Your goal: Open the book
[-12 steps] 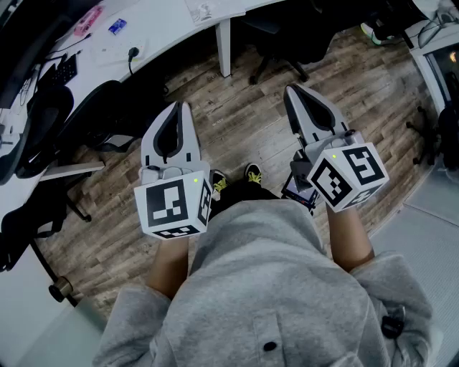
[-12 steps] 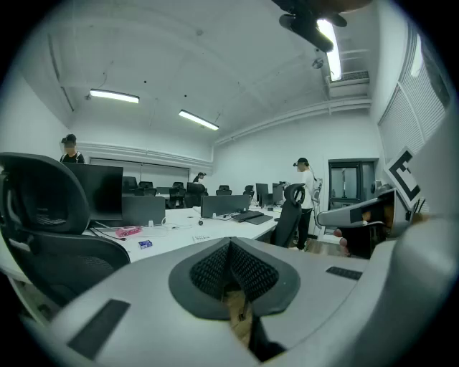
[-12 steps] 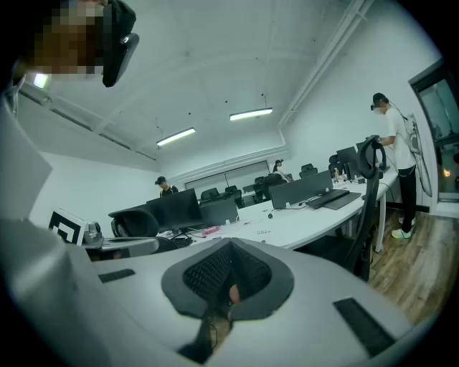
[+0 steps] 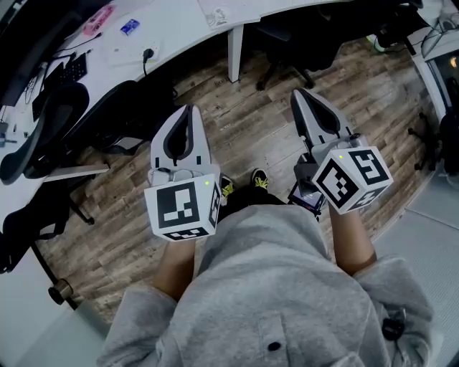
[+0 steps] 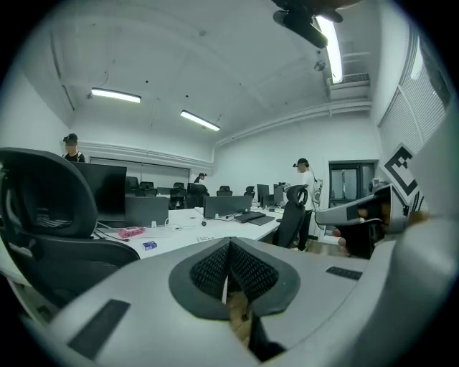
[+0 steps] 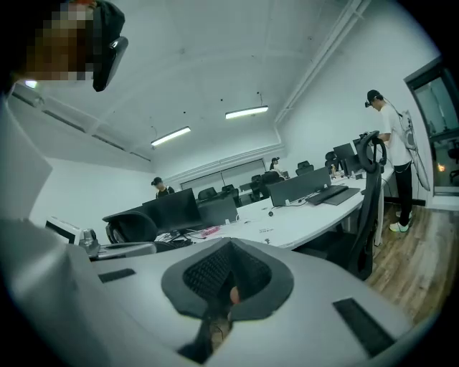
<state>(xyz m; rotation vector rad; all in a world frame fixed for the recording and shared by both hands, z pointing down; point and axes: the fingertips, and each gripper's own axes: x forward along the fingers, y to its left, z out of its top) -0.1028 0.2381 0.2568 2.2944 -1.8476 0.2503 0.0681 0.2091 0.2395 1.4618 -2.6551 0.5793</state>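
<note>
No book shows in any view. In the head view my left gripper (image 4: pixel 189 109) is held over the wooden floor in front of my body, jaws together, nothing between them. My right gripper (image 4: pixel 296 93) is alongside it to the right, also shut and empty. In the left gripper view the left gripper (image 5: pixel 229 244) has its ribbed pads meeting, and it points at a white desk (image 5: pixel 208 233). In the right gripper view the right gripper (image 6: pixel 228 247) has its pads closed too.
A long white desk (image 4: pixel 179 25) runs across the top, with a pink item (image 4: pixel 97 20), a small blue item (image 4: pixel 130 27) and a cable. Black office chairs (image 4: pixel 50 122) stand at the left and under the desk. People stand among monitors (image 6: pixel 301 188) farther off.
Both grippers have shifted slightly right and down in the head view; the desk edge now shows a little more. Jaws stay shut.
</note>
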